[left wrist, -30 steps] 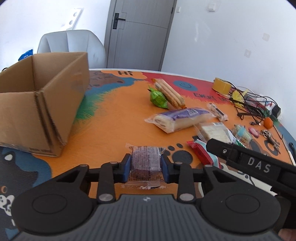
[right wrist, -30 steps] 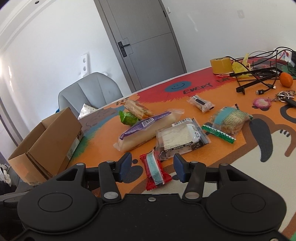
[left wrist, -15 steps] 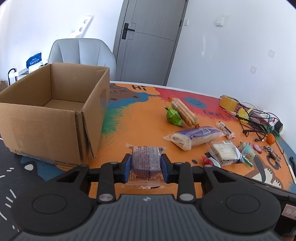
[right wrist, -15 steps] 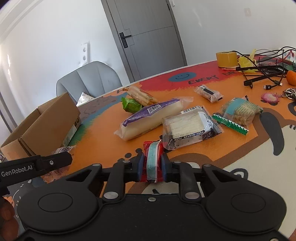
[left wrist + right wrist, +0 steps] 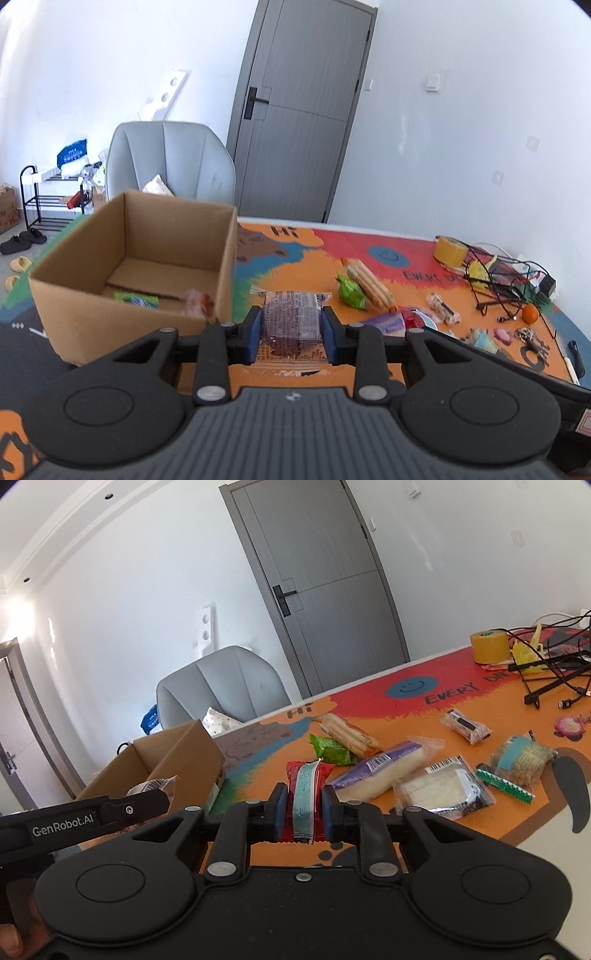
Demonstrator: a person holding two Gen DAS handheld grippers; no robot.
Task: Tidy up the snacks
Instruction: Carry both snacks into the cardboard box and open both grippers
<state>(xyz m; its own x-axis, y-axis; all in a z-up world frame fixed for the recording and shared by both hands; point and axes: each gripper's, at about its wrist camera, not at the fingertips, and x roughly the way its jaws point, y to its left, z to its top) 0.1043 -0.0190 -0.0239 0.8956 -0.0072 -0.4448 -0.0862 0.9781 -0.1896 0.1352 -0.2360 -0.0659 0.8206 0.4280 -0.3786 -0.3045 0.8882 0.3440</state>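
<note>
My left gripper [image 5: 290, 326] is shut on a brown wafer snack in clear wrap [image 5: 290, 317], held above the table just right of the open cardboard box [image 5: 133, 269]. A green packet [image 5: 137, 300] lies inside the box. My right gripper [image 5: 303, 805] is shut on a red packet with a teal stripe [image 5: 304, 794], lifted off the table. The left gripper's arm [image 5: 85, 818] shows at the left of the right wrist view, next to the box [image 5: 173, 760]. More snacks lie on the table: a purple bread pack [image 5: 380, 771], a sandwich pack [image 5: 443, 792], a green packet [image 5: 330, 751] and a biscuit pack [image 5: 349, 734].
The table carries a bright printed mat [image 5: 303, 254]. A yellow tape roll [image 5: 448, 251], tangled cables [image 5: 506, 284], an orange [image 5: 530, 314] and keys [image 5: 532, 338] sit at its far right. A grey chair [image 5: 170, 162] stands behind the box, near a grey door [image 5: 299, 110].
The right gripper closed on the red packet and lifted it off the table. The left gripper rose with the wafer snack and swung toward the box, whose inside now shows.
</note>
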